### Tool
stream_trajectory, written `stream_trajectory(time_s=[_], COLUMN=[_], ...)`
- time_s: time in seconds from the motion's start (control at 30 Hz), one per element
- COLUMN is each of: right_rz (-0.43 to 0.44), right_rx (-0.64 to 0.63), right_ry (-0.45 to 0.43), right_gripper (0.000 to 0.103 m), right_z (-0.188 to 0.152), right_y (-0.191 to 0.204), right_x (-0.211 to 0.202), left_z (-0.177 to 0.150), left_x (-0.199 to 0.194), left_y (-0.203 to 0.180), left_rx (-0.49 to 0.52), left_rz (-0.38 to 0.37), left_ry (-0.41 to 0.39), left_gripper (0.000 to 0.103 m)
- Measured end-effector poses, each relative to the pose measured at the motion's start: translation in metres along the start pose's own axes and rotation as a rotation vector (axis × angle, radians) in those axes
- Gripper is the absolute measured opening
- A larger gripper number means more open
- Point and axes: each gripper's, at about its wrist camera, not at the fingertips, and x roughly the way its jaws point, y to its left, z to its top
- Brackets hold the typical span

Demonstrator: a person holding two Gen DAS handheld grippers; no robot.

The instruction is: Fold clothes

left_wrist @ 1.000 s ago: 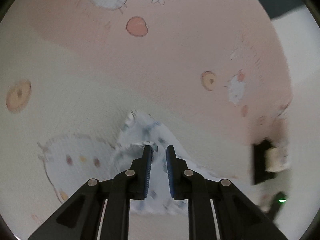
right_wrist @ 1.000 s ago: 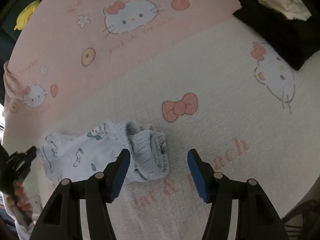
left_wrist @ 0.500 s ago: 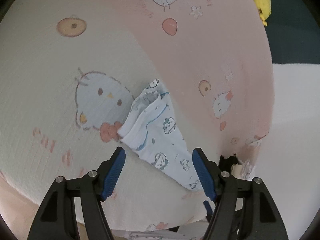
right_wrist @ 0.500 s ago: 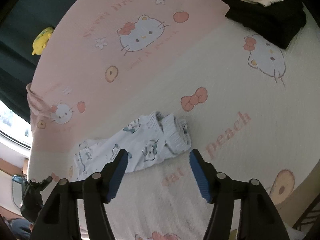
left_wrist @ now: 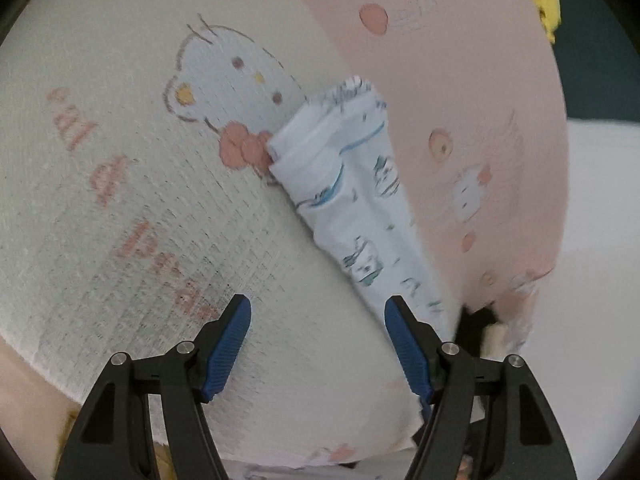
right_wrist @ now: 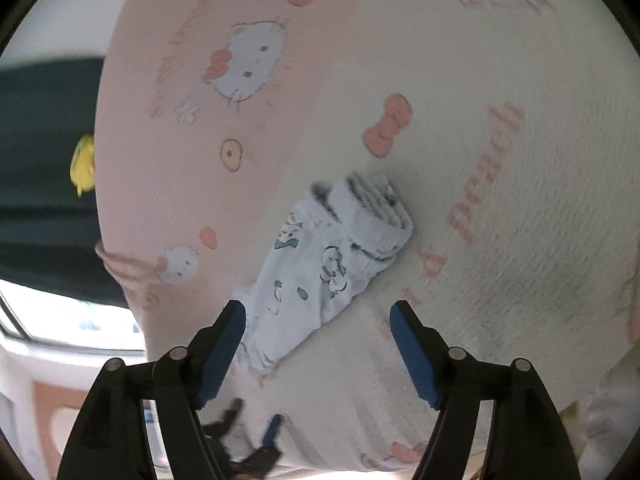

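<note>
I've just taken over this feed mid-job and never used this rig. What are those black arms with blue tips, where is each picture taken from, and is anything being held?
No robot here: a person carries a two-finger gripper in each hand, with a fisheye camera on each looking forward along its fingers. The black arms with blue pads are those fingers. One picture is from the left gripper, the other from the right gripper.

Both look down on a pink and cream cartoon-print bedspread. On it lies a small pale blue printed garment, folded into a narrow strip, its ribbed waistband at one end.

Nothing is held. The left jaws stand open over bare bedspread beside the garment. The right jaws are opening, with nothing gripped between them.
</note>
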Motion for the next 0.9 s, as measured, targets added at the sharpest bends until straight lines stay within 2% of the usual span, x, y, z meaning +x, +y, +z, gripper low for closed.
stream_trajectory(time_s=[0.2,0.33,0.53,0.7,0.9], right_rz=[0.0,0.01,0.019,0.025,0.039], right_rx=[0.113,0.095,0.07,0.062,0.021], right_ry=[-0.005,0.012,0.042,0.032,-0.001], right_gripper=[0.074,0.074,0.074,0.075,0.074], right_z=[0.008,0.007,0.006,0.01,0.023], right_y=[-0.016,-0.012,-0.006,0.003,0.014], right_x=[0.019,0.024,0.042,0.051,0.065], left_z=[0.003,0.005,0.007,0.015,0.023], left_x=[0.015,0.026,0.035,0.04,0.052], left_y=[-0.015,-0.018,-0.019,-0.018,-0.028], left_rx=[0.034,0.033,0.06,0.044,0.041], left_rz=[-0.001,-0.001,-0.041,-0.078,-0.069], left_ry=[-0.02,-0.035,-0.057,-0.044,-0.064], left_gripper=[0.068,0.068,0.067,0.068,0.068])
